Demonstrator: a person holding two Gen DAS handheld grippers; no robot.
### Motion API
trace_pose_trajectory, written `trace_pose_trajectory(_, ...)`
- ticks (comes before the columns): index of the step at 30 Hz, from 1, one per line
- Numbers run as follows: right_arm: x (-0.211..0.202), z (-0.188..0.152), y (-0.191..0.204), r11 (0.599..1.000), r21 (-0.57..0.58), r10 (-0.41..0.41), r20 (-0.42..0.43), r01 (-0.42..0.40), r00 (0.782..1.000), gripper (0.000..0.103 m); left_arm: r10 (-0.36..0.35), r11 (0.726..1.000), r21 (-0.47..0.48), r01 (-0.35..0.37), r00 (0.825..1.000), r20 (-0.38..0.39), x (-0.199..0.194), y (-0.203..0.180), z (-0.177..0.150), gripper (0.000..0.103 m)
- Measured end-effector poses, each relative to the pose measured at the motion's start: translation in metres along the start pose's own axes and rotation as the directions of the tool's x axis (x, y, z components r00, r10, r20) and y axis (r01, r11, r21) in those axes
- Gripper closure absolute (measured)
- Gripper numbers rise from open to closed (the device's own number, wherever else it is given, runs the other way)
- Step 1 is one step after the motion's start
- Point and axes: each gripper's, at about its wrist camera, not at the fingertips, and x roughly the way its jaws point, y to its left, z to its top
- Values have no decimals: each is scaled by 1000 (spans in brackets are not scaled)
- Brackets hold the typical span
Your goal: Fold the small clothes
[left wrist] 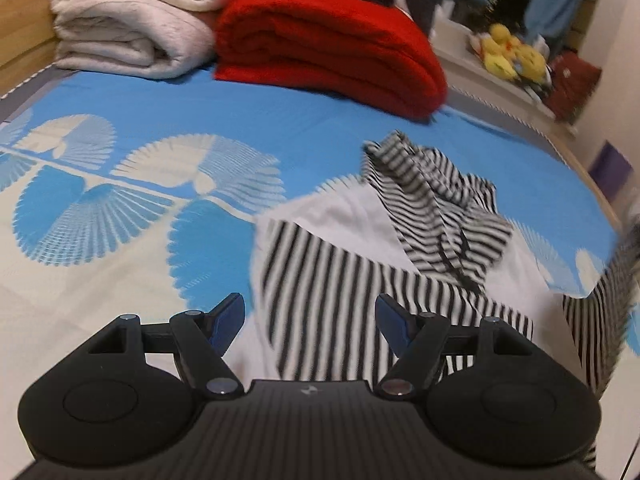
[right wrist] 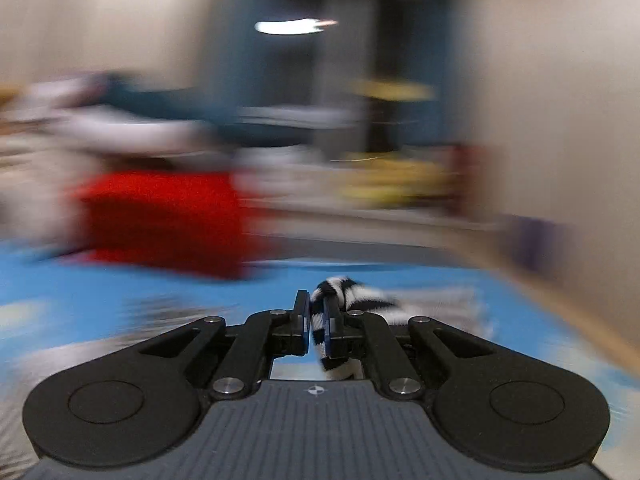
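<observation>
right gripper (right wrist: 316, 330) is clenched on a bunched fold of the black-and-white striped garment (right wrist: 344, 300); the cloth is pinched between its two fingers and sticks out above and below the tips, trailing off to the right. the rest of the right wrist view is heavy motion blur, only rough colours readable.

left gripper (left wrist: 310, 320) has its jaws spread wide with nothing between them, pads touching nothing. it hovers over the near edge of the striped garment (left wrist: 320, 280), pointing down at it.

the garment lies on the bedspread (left wrist: 120, 272) (blue with cream fan shapes), rumpled, part of its plain white inner side showing. a twisted striped section runs up toward the far side, and one striped part is lifted off the bed at the right edge of the left wrist view, blurred.

beyond the garment, at the far end of the bed, a folded red blanket (left wrist: 332, 52) sits just beside a folded cream blanket (left wrist: 128, 28), the two touching. the red one shows as a smear in the right view too (right wrist: 160, 220). further back right, yellow plush toys (left wrist: 512, 54) on a pale ledge, well apart from the garment.
</observation>
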Motion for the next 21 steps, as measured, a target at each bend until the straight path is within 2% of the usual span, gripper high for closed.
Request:
trace_pose_trajectory(1, 0, -1, 32, 986, 9, 168, -98, -168, 981, 96, 3, 1000, -12, -3, 1000, 3, -2, 5, 3, 26)
trace_pose_trajectory(2, 0, -6, 56, 962, 35, 271, -189, -270, 944, 95, 4, 1000, -23, -3, 1000, 3, -2, 9, 5, 26)
trace_pose_trajectory(3, -2, -13, 81, 933, 64, 358, -289, -355, 888, 95, 5, 999, -39, -4, 1000, 2, -3, 13, 6, 26)
trace_pose_trajectory(5, -11, -23, 110, 908, 79, 406, -410, -412, 817, 93, 6, 998, -70, -6, 1000, -2, -4, 20, 8, 26)
trace_pose_trajectory(6, -16, -25, 118, 910, 72, 396, -445, -409, 803, 90, 5, 996, -86, -5, 1000, -7, -3, 22, 9, 26)
trace_pose_trajectory(8, -27, -24, 118, 925, 90, 367, -459, -368, 809, 72, -7, 994, -113, 5, 1000, -20, -3, 25, 8, 26)
trace_pose_trajectory(10, -29, -23, 105, 938, 154, 346, -443, -310, 827, 61, -34, 989, -148, 26, 998, -50, 2, 26, 5, 26)
trace_pose_trajectory(13, -20, -36, 72, 960, 223, 256, -439, -172, 861, 61, -70, 982, -185, 47, 991, -116, 15, 26, -2, 28)
trace_pose_trajectory(14, -14, -45, 61, 967, 238, 201, -471, -96, 859, 61, -78, 978, -204, 49, 987, -141, 20, 27, -5, 30)
trace_pose_trajectory(16, 0, -62, 46, 962, 273, 137, -528, 15, 838, 61, -96, 970, -237, 50, 977, -188, 31, 28, -12, 36)
trace_pose_trajectory(18, 12, -74, 27, 937, 340, 139, -568, 77, 811, 61, -115, 961, -271, 48, 964, -238, 43, 29, -19, 41)
trace_pose_trajectory(19, 18, -80, 16, 915, 386, 150, -596, 117, 789, 61, -122, 958, -284, 47, 959, -254, 47, 30, -22, 46)
trace_pose_trajectory(21, 25, -91, -4, 872, 464, 193, -619, 155, 761, 61, -154, 947, -317, 56, 944, -291, 56, 30, -29, 47)
